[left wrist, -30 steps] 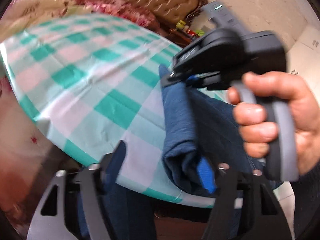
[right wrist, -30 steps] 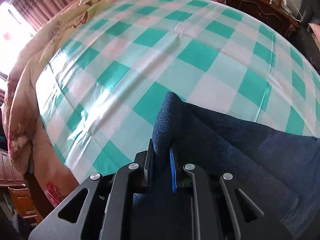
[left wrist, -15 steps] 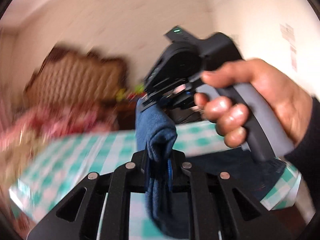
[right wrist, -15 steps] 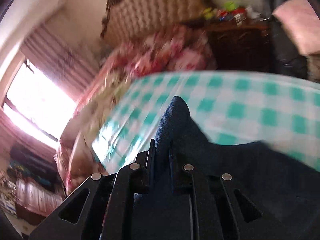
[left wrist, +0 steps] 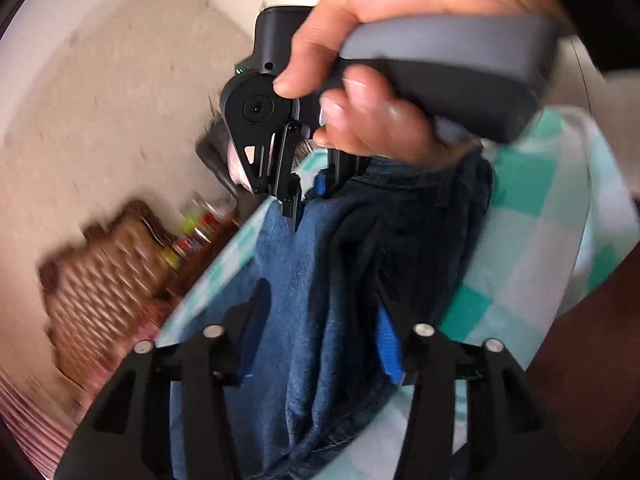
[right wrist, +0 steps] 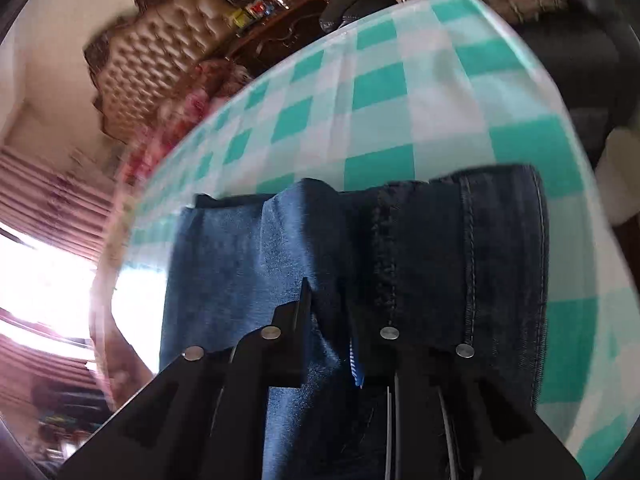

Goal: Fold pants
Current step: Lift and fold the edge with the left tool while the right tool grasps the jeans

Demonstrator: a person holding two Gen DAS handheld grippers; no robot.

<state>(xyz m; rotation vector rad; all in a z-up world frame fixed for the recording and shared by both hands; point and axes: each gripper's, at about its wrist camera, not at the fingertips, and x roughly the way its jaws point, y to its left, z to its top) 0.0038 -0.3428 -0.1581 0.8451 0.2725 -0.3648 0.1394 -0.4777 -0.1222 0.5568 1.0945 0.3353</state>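
Observation:
Dark blue denim pants (right wrist: 440, 260) lie folded over on the table's teal-and-white checked cloth (right wrist: 380, 120). My right gripper (right wrist: 328, 312) sits low over the fold, its jaws opening, with a ridge of denim loose between the fingers. In the left wrist view the pants (left wrist: 320, 260) run between the blue pads of my left gripper (left wrist: 320, 320), whose jaws are also opening and stand wide around the cloth. A hand holds the right gripper (left wrist: 308, 196) just beyond, its tips at the far edge of the denim.
A tufted brown headboard (right wrist: 160, 52) and flowered bedding (right wrist: 192, 108) stand behind the table. A dark wooden side table (right wrist: 276, 12) carries small bottles. A bright window (right wrist: 40, 280) is at the left. The checked cloth (left wrist: 540, 240) ends at the table's edge on the right.
Both grippers swept across the table carrying the pinched denim, and the left one rolled over. The jaws, shut on the fold half a second ago, now stand apart with the fold lying on the pants.

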